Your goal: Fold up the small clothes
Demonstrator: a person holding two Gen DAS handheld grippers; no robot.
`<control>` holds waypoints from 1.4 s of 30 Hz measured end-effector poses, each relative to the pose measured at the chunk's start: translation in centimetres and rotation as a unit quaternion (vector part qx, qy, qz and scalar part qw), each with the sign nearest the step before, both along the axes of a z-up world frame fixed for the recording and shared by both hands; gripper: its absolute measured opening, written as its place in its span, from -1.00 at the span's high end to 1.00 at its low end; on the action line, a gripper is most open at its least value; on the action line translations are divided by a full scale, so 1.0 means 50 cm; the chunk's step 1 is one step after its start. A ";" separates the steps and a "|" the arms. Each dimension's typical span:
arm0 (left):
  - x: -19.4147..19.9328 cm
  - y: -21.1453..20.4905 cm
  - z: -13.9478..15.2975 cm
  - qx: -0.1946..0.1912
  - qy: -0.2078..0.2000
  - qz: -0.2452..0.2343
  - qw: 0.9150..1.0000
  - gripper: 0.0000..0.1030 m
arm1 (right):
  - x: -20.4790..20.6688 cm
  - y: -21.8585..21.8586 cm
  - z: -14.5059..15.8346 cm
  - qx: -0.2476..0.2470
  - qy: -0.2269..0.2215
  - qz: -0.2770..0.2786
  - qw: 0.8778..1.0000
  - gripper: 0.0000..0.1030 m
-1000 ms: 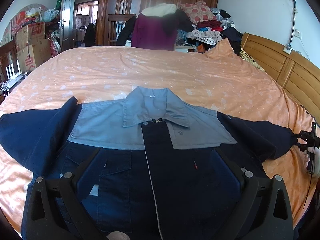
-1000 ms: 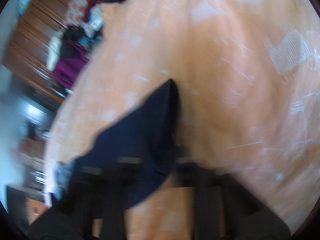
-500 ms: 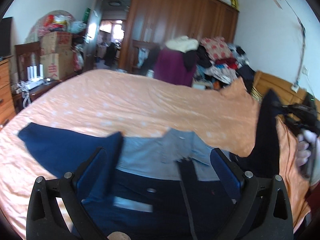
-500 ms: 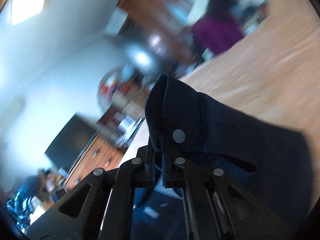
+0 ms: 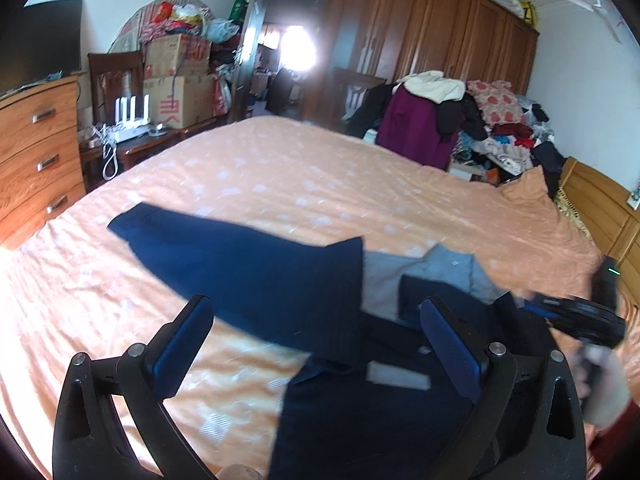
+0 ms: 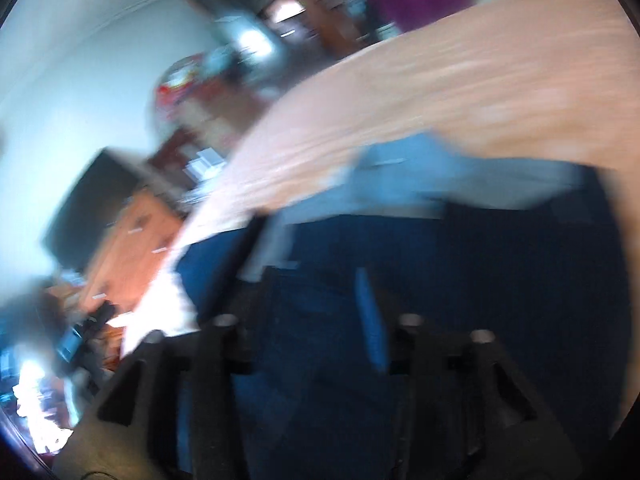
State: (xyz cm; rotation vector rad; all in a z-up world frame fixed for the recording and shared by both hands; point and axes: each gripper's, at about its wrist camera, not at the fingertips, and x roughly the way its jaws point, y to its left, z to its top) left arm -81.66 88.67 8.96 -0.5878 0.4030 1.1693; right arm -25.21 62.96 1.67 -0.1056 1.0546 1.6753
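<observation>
A navy jacket (image 5: 360, 364) with a pale blue collar (image 5: 436, 272) lies face up on the orange bed (image 5: 280, 176) as we work through the sleeve-folding step of the task. Our left gripper (image 5: 320, 344) hangs above the jacket's lower front, its blue-padded fingers (image 5: 184, 336) spread wide and holding nothing. The jacket's left-hand sleeve (image 5: 224, 256) stretches out flat from the collar toward the chest of drawers (image 5: 36, 152). On the other side of the collar, our right gripper (image 5: 576, 316) reaches in over the jacket's chest; in its own blurred view its jaws appear to stand apart with no cloth between them, and the sleeve on that side seems to lie across the body, though motion blur keeps us from being sure.

The jacket's long axis runs from the hem, nearest us, up to the collar, which points toward the wooden wardrobe (image 5: 424, 32).

We judge the next move to be the outstretched sleeve: the left gripper would need to travel out from the collar to the cuff, close on it and carry it across the chest.
</observation>
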 end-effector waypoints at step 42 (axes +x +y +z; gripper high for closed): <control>-0.196 0.045 -0.194 -0.088 -0.073 0.069 0.991 -1.00 | -0.372 0.245 -0.040 -0.010 -0.166 0.163 0.972 0.92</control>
